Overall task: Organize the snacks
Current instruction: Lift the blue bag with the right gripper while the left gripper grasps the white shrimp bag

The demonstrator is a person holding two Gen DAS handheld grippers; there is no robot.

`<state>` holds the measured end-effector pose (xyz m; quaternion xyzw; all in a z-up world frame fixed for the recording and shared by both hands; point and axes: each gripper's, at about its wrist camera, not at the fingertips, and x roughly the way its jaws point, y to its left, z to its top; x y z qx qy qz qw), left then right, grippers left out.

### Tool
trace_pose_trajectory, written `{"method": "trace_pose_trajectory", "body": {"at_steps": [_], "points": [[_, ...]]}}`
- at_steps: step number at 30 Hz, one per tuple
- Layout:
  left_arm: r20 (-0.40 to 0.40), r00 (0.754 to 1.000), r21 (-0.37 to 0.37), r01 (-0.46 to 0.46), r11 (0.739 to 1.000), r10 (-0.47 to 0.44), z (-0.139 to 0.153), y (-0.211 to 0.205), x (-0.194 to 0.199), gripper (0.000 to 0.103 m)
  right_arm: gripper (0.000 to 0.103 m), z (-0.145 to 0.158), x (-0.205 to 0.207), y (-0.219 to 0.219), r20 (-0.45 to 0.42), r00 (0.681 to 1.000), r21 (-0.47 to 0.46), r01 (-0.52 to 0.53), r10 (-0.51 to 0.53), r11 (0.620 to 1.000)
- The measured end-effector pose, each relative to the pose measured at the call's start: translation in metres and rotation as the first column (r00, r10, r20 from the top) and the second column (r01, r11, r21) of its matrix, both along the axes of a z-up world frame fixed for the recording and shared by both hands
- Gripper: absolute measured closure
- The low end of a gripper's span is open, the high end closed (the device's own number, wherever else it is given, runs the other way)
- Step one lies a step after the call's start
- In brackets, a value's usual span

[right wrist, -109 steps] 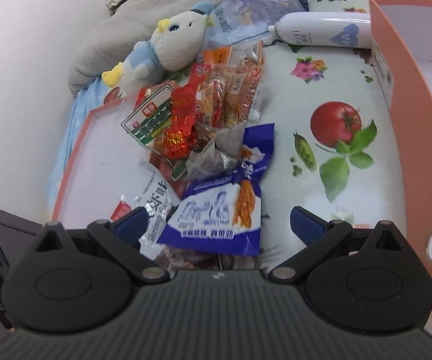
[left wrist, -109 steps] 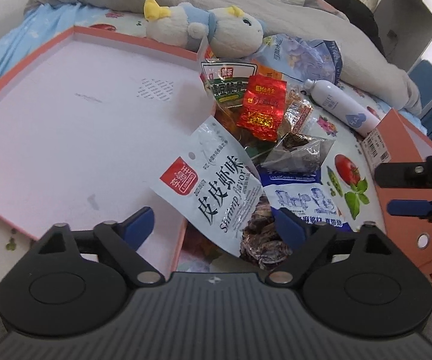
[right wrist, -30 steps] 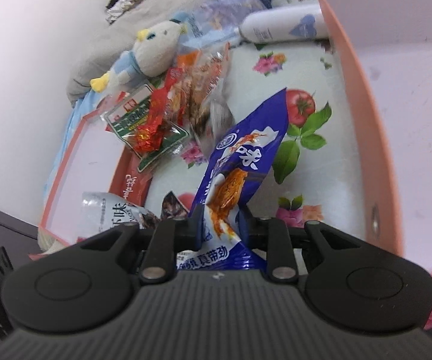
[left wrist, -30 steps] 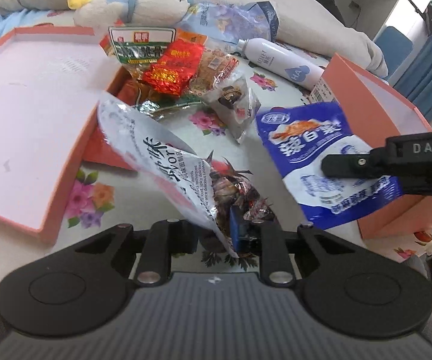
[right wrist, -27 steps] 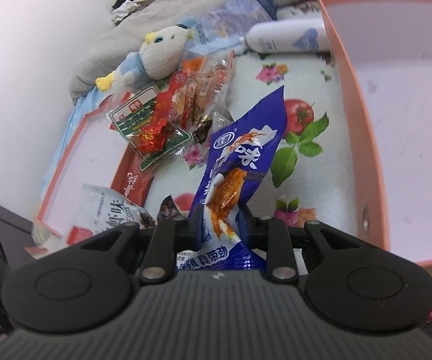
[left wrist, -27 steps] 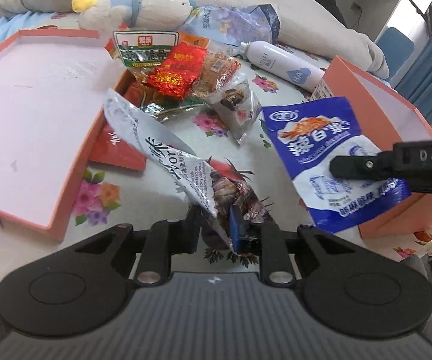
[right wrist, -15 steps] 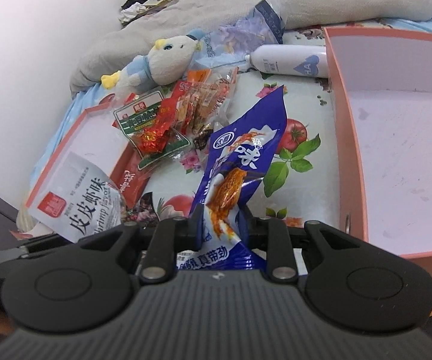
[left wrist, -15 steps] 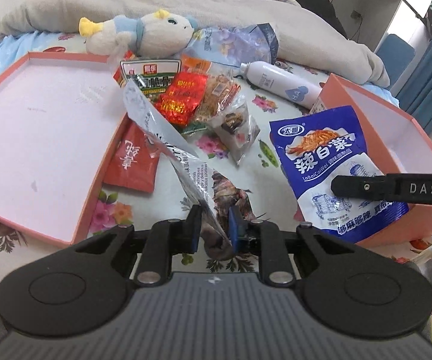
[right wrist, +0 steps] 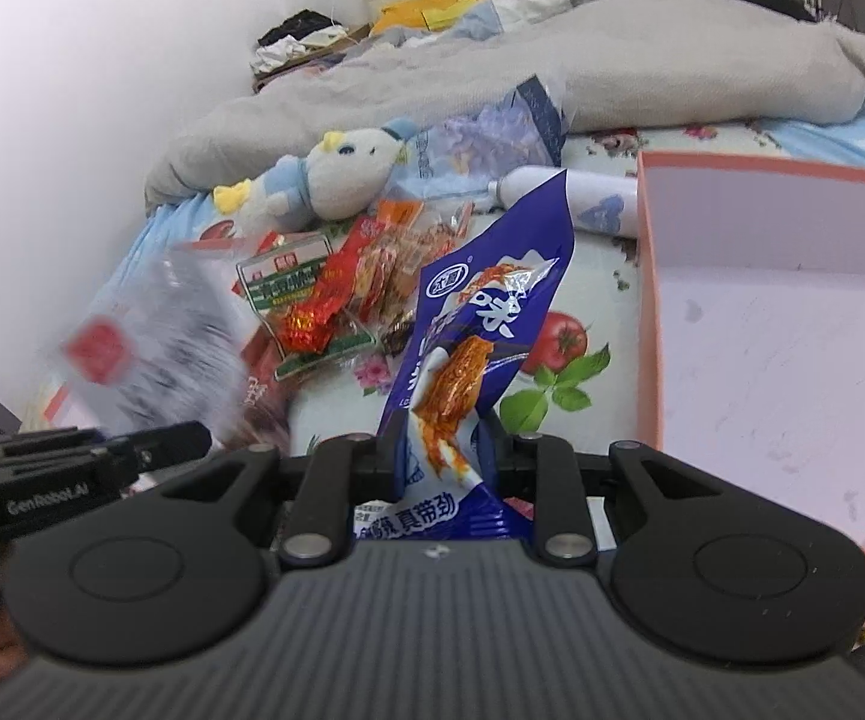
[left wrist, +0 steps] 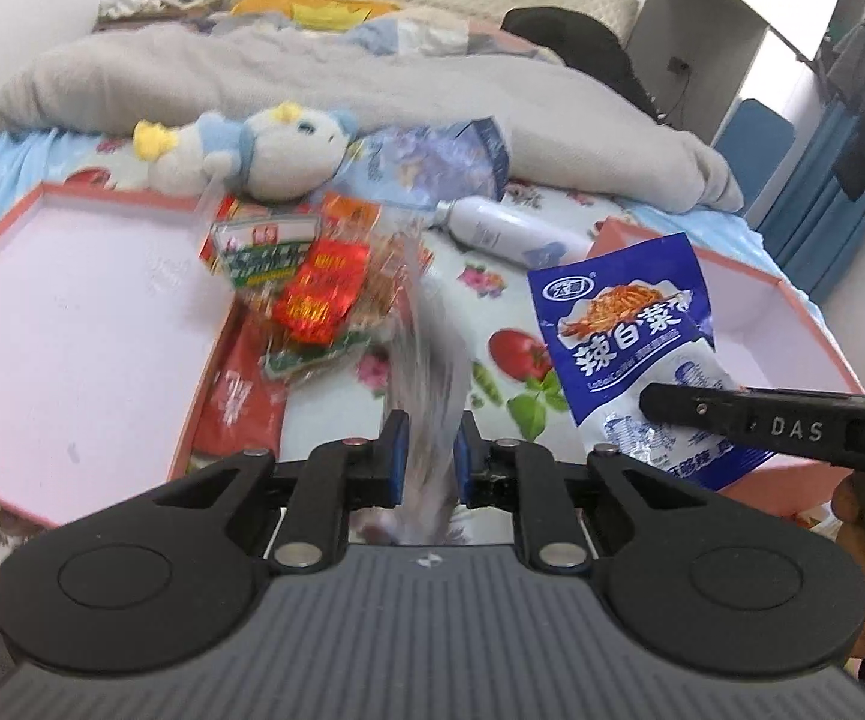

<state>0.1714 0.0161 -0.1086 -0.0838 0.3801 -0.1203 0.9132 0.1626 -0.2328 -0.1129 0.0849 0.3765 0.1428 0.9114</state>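
Note:
My left gripper [left wrist: 426, 438] is shut on a white shrimp-snack bag [left wrist: 426, 372], its jaws still closing on it. The bag hangs edge-on and blurred in the left wrist view. The right wrist view shows the same white bag [right wrist: 150, 336] at the left, with its red logo. My right gripper [right wrist: 438, 438] is shut on the lower end of a blue snack bag [right wrist: 480, 312], which stands up between the pads. That blue bag [left wrist: 618, 324] is held in the air at the right in the left wrist view. Both bags hang above the flowered bedsheet.
A pile of snack packets [left wrist: 312, 288] lies on the sheet between two shallow pink boxes, one at the left [left wrist: 72, 312] and one at the right [right wrist: 792, 330]. Behind the pile are a plush toy [left wrist: 264, 150], a white bottle [left wrist: 504, 231] and a grey blanket [left wrist: 312, 72].
Both grippers, earlier open over bags lying in the pile, now grip one each and have risen. The white bag has swung from slanting left to edge-on.

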Motion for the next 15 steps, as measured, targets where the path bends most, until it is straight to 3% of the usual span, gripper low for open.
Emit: {"method": "trace_pose_trajectory", "body": {"at_steps": [7,15], "points": [[0.02,1.0,0.022,0.016,1.0,-0.016,0.012,-0.013,0.01,0.09,0.077,0.009,0.004,-0.009,0.038,0.999,-0.011,0.021,-0.02,1.0],[-0.084,0.996,0.026,-0.02,0.999,0.022,-0.027,-0.002,0.022,0.088,0.077,-0.005,-0.001,-0.021,0.013,0.999,0.0,0.038,-0.038,0.999]]}}
